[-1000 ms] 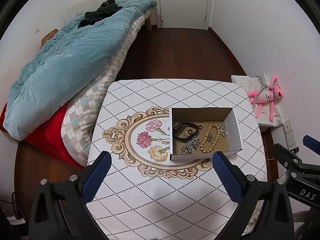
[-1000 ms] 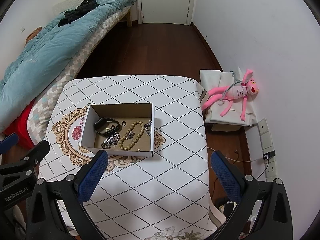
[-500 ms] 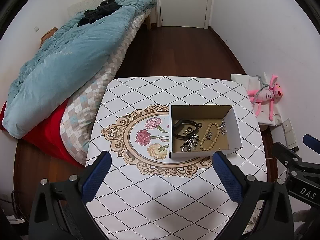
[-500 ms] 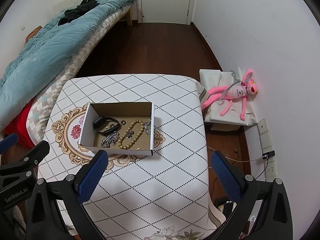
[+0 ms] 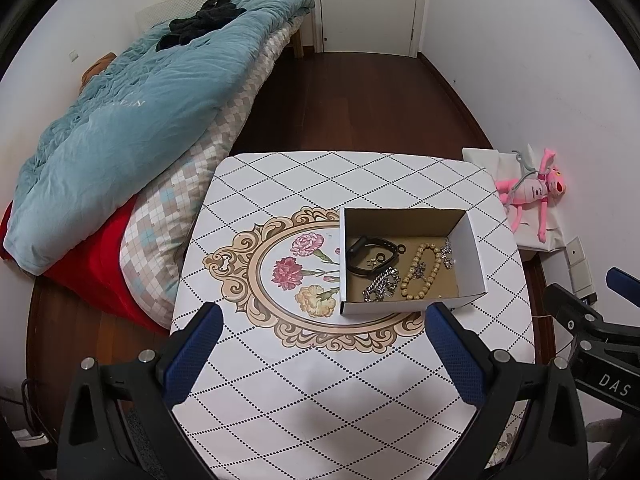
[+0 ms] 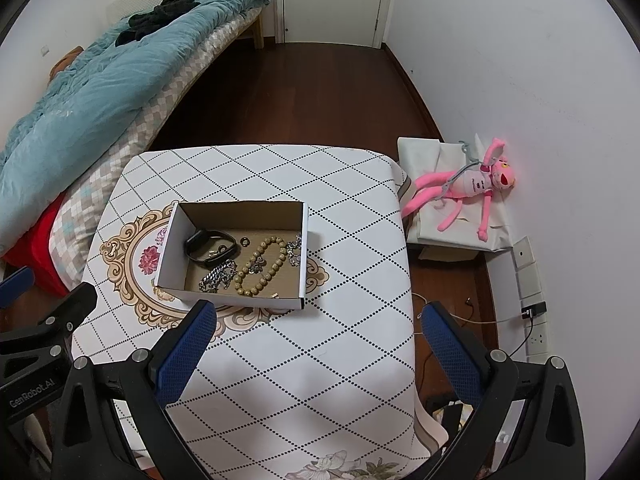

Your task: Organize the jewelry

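An open white cardboard box (image 5: 474,264) (image 6: 236,292) sits on the patterned table (image 5: 312,380) (image 6: 320,344). Inside lie a black wristband (image 5: 366,258) (image 6: 208,246), a silver chain (image 5: 380,288) (image 6: 216,276), a tan bead bracelet (image 5: 420,276) (image 6: 260,266), a small dark ring (image 6: 245,241) and silver pieces (image 5: 446,256) (image 6: 295,250). My left gripper (image 5: 320,320) is open and empty, held above the table's near part. My right gripper (image 6: 316,320) is open and empty, near the box's front right.
A bed with a blue duvet (image 5: 132,120) (image 6: 80,92) stands left of the table. A pink plush toy (image 5: 532,192) (image 6: 468,188) lies on a white box at the right wall. Wall sockets and cables (image 6: 532,312) are on the right. A door (image 5: 368,0) is at the back.
Both grippers have risen and pulled back slightly, so the table and box appear a little smaller and farther. Nothing on the table has moved.
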A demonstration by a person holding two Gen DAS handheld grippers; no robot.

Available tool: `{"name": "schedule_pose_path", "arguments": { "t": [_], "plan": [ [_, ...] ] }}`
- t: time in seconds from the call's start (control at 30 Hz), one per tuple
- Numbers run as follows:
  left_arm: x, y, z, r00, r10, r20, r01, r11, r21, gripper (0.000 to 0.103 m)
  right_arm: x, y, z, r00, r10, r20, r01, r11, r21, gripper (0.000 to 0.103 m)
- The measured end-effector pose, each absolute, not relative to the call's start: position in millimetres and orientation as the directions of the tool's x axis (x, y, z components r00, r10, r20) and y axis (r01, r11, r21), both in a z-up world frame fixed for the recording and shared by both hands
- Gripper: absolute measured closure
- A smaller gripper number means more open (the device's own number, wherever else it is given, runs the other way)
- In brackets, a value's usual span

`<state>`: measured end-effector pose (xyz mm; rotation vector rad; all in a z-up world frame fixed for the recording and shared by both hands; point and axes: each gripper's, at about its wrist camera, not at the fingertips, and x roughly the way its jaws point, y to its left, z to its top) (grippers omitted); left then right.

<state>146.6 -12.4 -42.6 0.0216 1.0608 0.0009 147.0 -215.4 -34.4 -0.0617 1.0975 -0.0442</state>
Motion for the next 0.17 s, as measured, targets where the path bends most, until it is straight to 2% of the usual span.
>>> {"name": "schedule_pose_path", "arguments": {
  "t": [0.17],
  "plan": [
    [144.0,-11.5,-41.8,0.496,0.009,-0.868,0.011,1.0,0.016,0.0,147.1,-216.6,-34.0,0.453,-0.068,-0.889,0.004,0.997,-0.075,0.0]
  ]
}}
